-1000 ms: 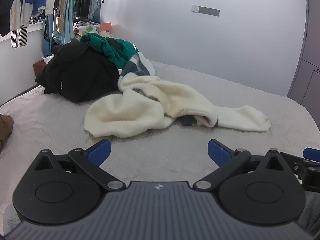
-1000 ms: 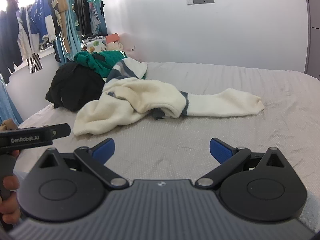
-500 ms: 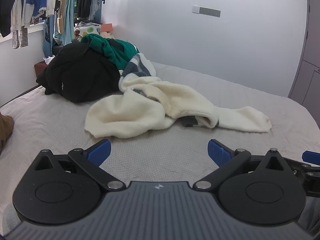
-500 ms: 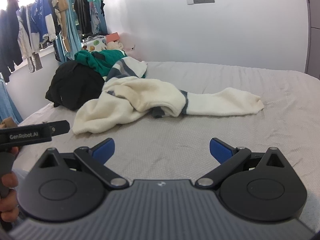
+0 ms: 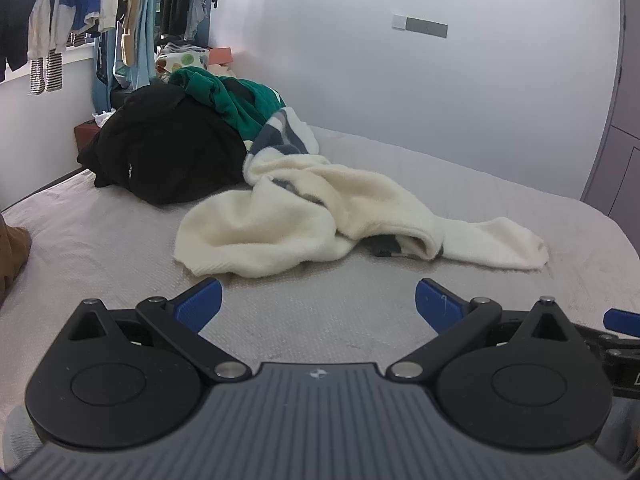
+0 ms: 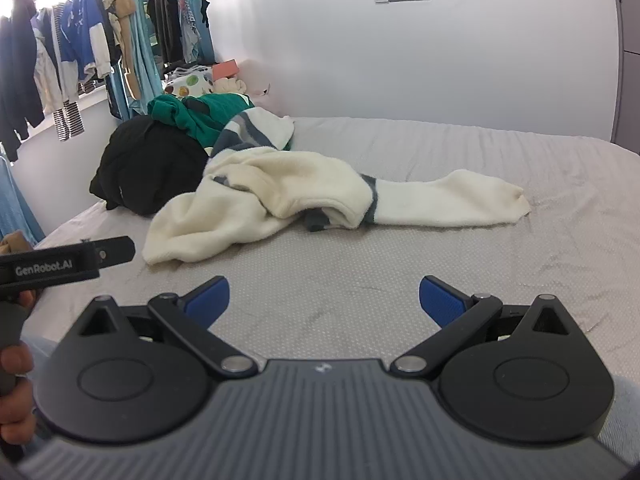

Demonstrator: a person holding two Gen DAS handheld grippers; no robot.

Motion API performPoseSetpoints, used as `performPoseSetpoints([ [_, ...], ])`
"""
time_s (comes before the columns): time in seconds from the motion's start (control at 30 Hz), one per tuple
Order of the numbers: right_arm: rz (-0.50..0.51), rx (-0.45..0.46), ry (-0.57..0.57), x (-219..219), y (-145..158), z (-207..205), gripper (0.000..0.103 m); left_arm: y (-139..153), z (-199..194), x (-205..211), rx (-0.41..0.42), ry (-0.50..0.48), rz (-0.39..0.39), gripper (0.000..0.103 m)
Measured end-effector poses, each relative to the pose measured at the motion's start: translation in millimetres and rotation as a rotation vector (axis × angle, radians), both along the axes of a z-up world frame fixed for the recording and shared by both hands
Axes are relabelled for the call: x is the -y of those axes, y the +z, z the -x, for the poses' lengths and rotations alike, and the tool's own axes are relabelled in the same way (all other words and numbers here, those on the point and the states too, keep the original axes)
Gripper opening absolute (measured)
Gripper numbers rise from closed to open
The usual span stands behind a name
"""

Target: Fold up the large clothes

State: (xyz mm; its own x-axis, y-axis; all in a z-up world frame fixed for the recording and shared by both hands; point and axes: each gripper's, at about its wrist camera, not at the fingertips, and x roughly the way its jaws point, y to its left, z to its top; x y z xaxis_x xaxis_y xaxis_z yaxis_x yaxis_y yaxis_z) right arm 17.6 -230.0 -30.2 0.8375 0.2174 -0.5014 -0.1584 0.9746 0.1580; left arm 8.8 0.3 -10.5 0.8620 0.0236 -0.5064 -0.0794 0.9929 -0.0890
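Note:
A crumpled cream sweater (image 5: 304, 216) (image 6: 264, 196) with grey stripes lies bunched across the middle of the grey bed (image 5: 120, 232) (image 6: 480, 240), one sleeve stretched out to the right. My left gripper (image 5: 318, 304) hovers open over bare sheet just short of the sweater's near edge. My right gripper (image 6: 324, 300) is open too, a little farther back from the sweater, with nothing between its blue pads. Behind the sweater sit a black garment (image 5: 168, 152) (image 6: 148, 164) and a green one (image 5: 236, 100) (image 6: 200, 114) in a heap.
Clothes hang on a rail (image 5: 80, 12) (image 6: 60, 52) along the left wall. A grey wardrobe (image 5: 624, 120) stands at the right. A hand (image 6: 12, 368) holds the left gripper's handle at the right wrist view's left edge. Brown cloth (image 5: 12, 248) sits at the bed's left edge.
Both grippers have drifted very slightly; the sweater sits a touch lower and nearer in the views. Jaws stay open and no cloth has moved.

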Motion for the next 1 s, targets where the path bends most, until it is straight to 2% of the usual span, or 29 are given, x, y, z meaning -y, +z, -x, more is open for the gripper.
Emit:
performPoseSetpoints([
  [1.0,-0.011,-0.014,-0.003,1.3,-3.2,0.0,0.103,-2.6,2.2,1.4,-0.006,-0.007,0.008,0.103],
])
